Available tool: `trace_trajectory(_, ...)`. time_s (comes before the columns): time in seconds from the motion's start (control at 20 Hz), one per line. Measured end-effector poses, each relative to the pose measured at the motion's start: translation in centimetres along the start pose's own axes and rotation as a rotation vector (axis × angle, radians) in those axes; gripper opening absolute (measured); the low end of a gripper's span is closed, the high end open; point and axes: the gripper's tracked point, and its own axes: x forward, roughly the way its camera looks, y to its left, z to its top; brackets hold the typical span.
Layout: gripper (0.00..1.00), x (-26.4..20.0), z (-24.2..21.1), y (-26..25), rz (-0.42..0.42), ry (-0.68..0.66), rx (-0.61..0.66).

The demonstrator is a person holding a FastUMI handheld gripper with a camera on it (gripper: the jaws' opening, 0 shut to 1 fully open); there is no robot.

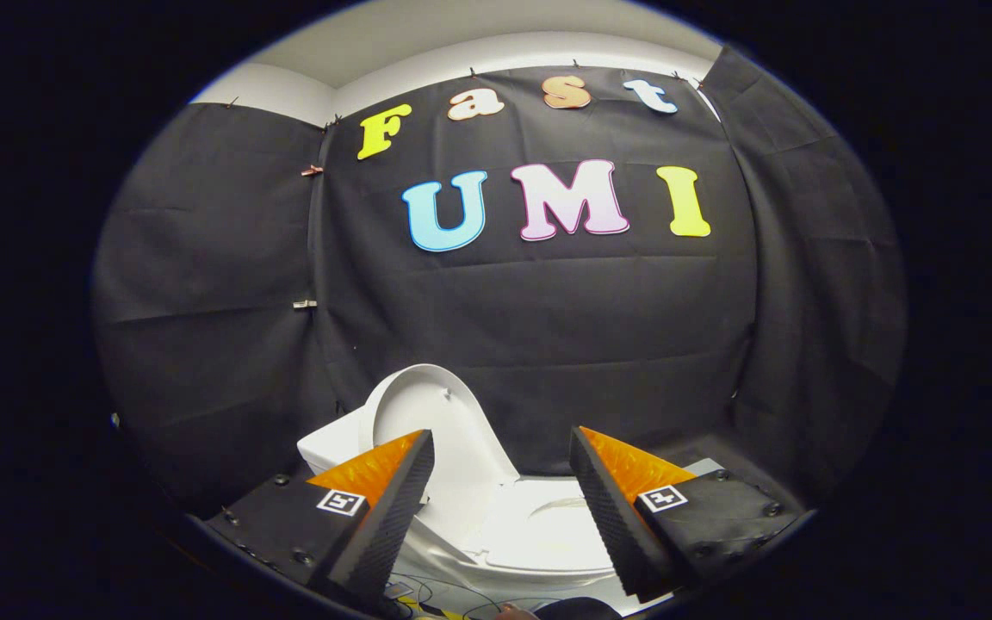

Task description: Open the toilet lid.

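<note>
A white toilet stands below and ahead of my fingers, against the black cloth wall. Its lid (436,422) is raised, standing upright and leaning back toward the tank (328,448). The seat (548,525) and the bowl's opening lie uncovered between the two fingers. My gripper (503,448) is open, its orange and black fingers wide apart, with nothing between them. The left finger (393,491) overlaps the lid's lower left part in the view, and whether it touches the lid I cannot tell.
Black cloth walls close the booth behind and on both sides of the toilet. A few thin cables (444,594) lie on the floor in front of the bowl.
</note>
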Motion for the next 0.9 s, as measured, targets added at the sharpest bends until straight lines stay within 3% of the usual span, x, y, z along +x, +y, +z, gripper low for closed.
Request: trace_trajectory(0.9, 0.99, -3.4, 4.7, -3.6, -0.06, -0.102, -0.029)
